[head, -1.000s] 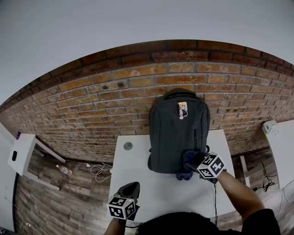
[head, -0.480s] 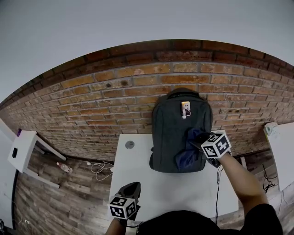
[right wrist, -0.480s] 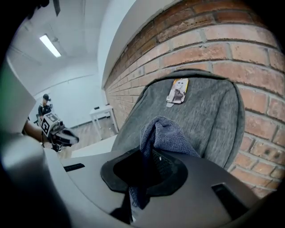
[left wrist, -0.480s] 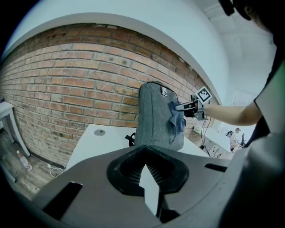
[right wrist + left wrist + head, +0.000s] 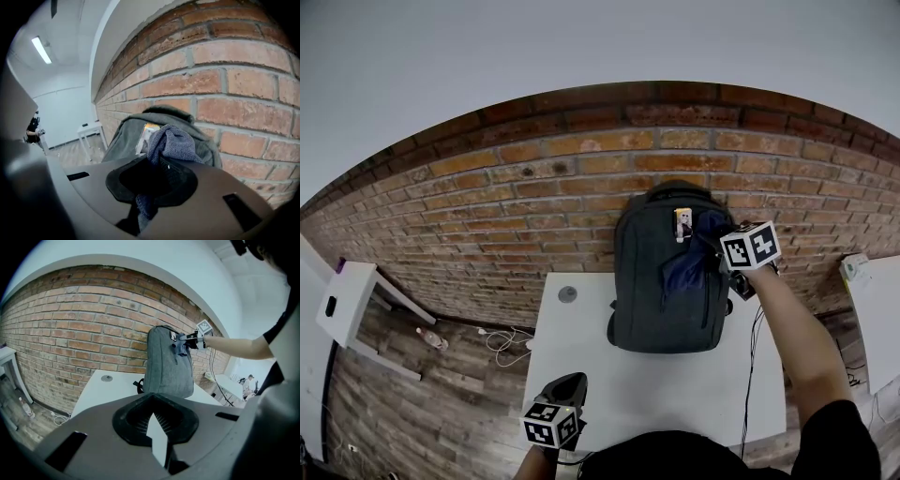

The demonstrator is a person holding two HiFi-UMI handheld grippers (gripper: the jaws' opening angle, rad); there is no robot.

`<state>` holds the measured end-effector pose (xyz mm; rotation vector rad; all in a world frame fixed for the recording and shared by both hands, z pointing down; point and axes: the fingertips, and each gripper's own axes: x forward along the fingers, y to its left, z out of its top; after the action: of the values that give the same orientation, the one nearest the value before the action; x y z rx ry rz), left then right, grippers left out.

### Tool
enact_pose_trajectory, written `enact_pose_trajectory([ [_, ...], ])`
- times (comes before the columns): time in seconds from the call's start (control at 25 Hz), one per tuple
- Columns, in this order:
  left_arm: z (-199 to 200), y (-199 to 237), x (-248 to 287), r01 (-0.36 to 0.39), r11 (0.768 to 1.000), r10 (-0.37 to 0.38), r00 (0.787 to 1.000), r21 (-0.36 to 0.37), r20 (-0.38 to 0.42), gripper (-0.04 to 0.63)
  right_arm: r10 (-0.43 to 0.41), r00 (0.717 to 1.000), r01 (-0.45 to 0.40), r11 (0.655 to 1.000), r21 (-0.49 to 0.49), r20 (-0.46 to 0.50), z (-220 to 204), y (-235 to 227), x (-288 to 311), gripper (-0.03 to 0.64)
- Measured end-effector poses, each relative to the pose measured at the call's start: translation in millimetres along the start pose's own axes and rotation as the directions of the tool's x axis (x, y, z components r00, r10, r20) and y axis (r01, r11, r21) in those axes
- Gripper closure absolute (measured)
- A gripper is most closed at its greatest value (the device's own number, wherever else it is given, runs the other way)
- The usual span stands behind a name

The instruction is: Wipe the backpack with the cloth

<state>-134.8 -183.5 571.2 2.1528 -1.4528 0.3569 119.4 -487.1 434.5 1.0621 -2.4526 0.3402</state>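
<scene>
1. A red brick wall [image 5: 534, 178] crosses the middle of the frame.
2. A white table [image 5: 581, 366], lower centre, carries a small round grey disc [image 5: 567, 294].
3. A white side table [image 5: 342, 305] stands at the left edge.
4. White cables [image 5: 502, 347] lie on the wooden floor [image 5: 422, 412], lower left.

The backpack [image 5: 661, 300] is dark grey with a top carry handle and stands upright at the back of the white table [image 5: 581, 366], its rear against the brick wall [image 5: 534, 206] and its front panel facing outward. A small orange-and-white tag [image 5: 682, 223] hangs near the top of that panel. The cloth [image 5: 174, 143] is dark blue-grey and bunched. It is clamped in the jaws of the right gripper [image 5: 157, 185] and lies against the upper right of the backpack's front, with a fold hanging downward.
</scene>
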Motion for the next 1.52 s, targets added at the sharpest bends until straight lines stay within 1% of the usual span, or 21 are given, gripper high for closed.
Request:
enact_pose_trajectory([
  [0.08,1,-1,0,0.001,1.000,-0.001,1.000,-0.003,0.003,0.598,-0.045,0.998,0.045,0.999,0.005,0.043,17,-12,-2,0.577],
  [0.16,1,0,-2,-0.002,1.000,0.002,1.000,-0.008,0.005,0.598,-0.082,0.994,0.082,0.997,0.010,0.065,27,-23,-4,0.577],
  [0.32,-5,10,-10,-0.024,0.999,0.024,1.000,-0.023,-0.001,0.598,-0.092,0.992,0.094,0.995,-0.016,0.081,29,-21,-2,0.577],
  [0.48,-8,15,-10,-0.029,0.999,0.029,1.000,-0.026,-0.010,0.598,-0.096,0.991,0.098,0.995,-0.016,0.098,30,-21,0,0.577],
  [0.72,-6,14,-10,-0.027,0.999,0.027,1.000,-0.020,-0.011,0.598,-0.122,0.990,0.131,0.982,-0.137,0.077,41,-9,12,0.577],
  [0.92,-9,17,-13,-0.035,0.999,0.035,0.999,-0.024,-0.016,0.598,-0.176,0.983,0.183,0.943,-0.278,0.049,47,-1,19,0.577],
  [1.0,-11,17,-14,-0.038,0.999,0.037,0.999,-0.029,-0.018,0.598,-0.176,0.983,0.183,0.942,-0.280,0.052,48,-1,19,0.577],
  [1.12,-12,16,-15,-0.042,0.999,0.041,0.999,-0.035,-0.016,0.598,-0.158,0.985,0.171,0.955,-0.244,0.072,52,-2,18,0.577],
  [1.24,-14,15,-14,-0.046,0.999,0.046,0.999,-0.026,-0.019,0.598,-0.159,0.983,0.175,0.956,-0.233,0.088,56,-1,17,0.577],
  [1.44,-15,14,-13,-0.050,0.998,0.050,0.999,-0.033,-0.022,0.598,-0.144,0.981,0.176,0.941,-0.289,0.131,71,8,18,0.577],
  [1.52,-14,13,-13,-0.053,0.998,0.052,0.998,-0.038,-0.017,0.598,-0.142,0.982,0.175,0.929,-0.326,0.122,76,15,23,0.577],
])
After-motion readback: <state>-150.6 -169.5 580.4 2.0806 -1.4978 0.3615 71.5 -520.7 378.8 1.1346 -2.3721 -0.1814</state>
